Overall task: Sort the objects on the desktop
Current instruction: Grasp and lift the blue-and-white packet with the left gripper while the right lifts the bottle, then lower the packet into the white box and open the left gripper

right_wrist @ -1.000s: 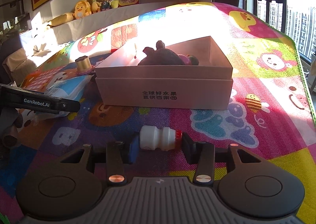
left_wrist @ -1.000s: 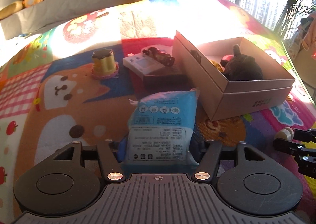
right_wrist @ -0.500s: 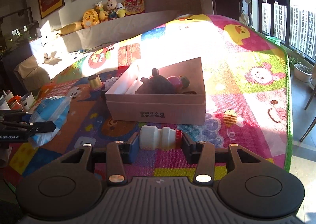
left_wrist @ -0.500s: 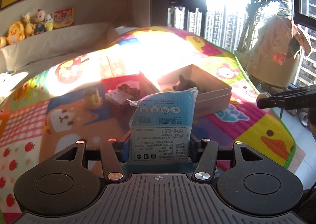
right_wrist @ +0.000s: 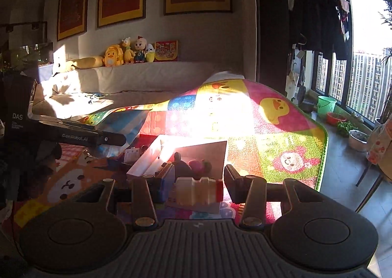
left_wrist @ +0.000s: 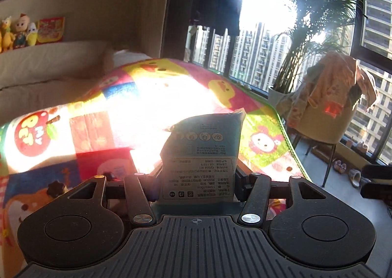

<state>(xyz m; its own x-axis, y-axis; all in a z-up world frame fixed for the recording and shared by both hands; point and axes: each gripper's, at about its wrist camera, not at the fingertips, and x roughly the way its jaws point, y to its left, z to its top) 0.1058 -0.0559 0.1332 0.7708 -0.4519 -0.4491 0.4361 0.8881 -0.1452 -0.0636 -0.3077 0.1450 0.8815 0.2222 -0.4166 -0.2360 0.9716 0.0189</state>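
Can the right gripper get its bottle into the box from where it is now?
Probably yes. The right gripper holds the bottle just in front of the open box. No lid covers the box, and the toys inside seem to leave some room.

Left wrist view: mounted behind the left gripper (left_wrist: 196,180), raised above the play mat (left_wrist: 103,131), facing along the fingers toward the window (left_wrist: 269,32) at 1 o'clock; blue packet (left_wrist: 203,155) very near the lens, dead centre; sofa ledge toys (left_wrist: 17,30) far off at 10 o'clock.
Right wrist view: mounted behind the right gripper (right_wrist: 196,184), facing the sofa wall; white bottle (right_wrist: 196,191) close at centre; cardboard box (right_wrist: 196,153) just beyond it; left gripper at 9 o'clock, seen side-on.
Shared: play mat, sofa ledge toys, blue packet, window.
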